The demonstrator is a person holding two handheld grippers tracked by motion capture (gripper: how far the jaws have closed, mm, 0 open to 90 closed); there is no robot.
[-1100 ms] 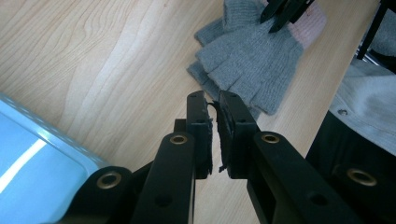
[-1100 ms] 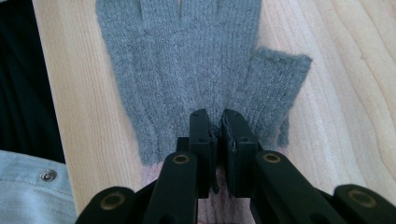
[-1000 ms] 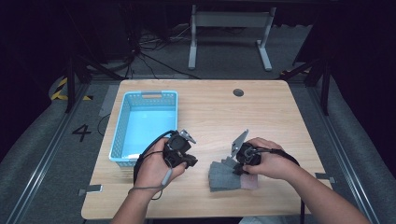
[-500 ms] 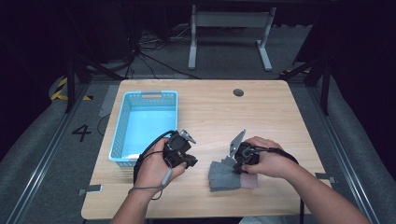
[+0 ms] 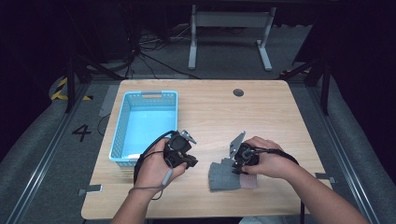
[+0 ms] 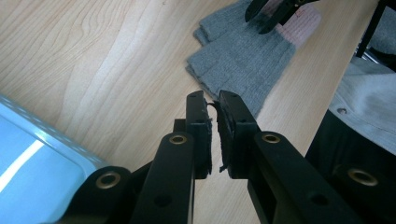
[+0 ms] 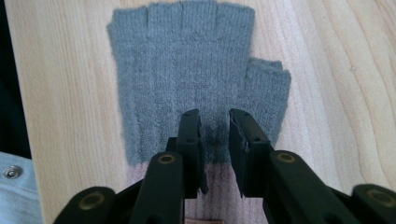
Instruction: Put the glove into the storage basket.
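On table (image 5: 210, 112): one grey glove (image 7: 187, 79), one blue basket (image 5: 122, 126), two tongs.

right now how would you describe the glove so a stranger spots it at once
On the wooden table, look at the near edge, right of the blue basket. The fingerless glove lies flat under the right gripper: grey knit with a pink cuff, the only cloth item there.

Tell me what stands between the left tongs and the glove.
Nothing visible: bare table lies between the left tongs and the grey glove. The right tongs are over its cuff end.
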